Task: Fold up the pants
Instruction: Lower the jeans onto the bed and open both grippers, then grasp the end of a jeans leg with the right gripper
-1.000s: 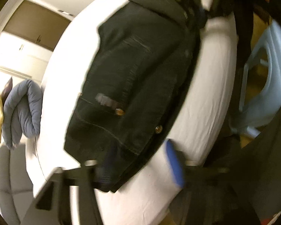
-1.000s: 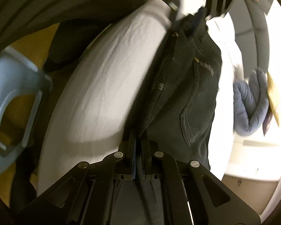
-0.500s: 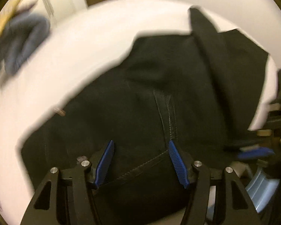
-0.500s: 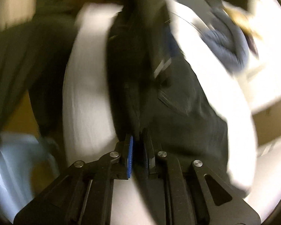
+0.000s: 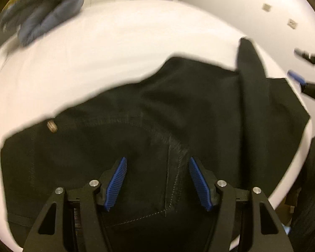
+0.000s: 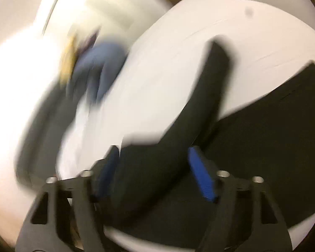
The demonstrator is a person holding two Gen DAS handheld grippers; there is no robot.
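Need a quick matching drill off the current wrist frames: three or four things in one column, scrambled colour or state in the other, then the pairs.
Things:
1. pants
2. bed sheet
3. pillow
4. left gripper

Colour or state:
A. grey-blue, at the far edge of the bed
B. jaws apart, nothing pinched
C. white, under everything
D. black, lying spread with one strip folded across

Pairs: 1-D, 2-C, 3-A, 4-B
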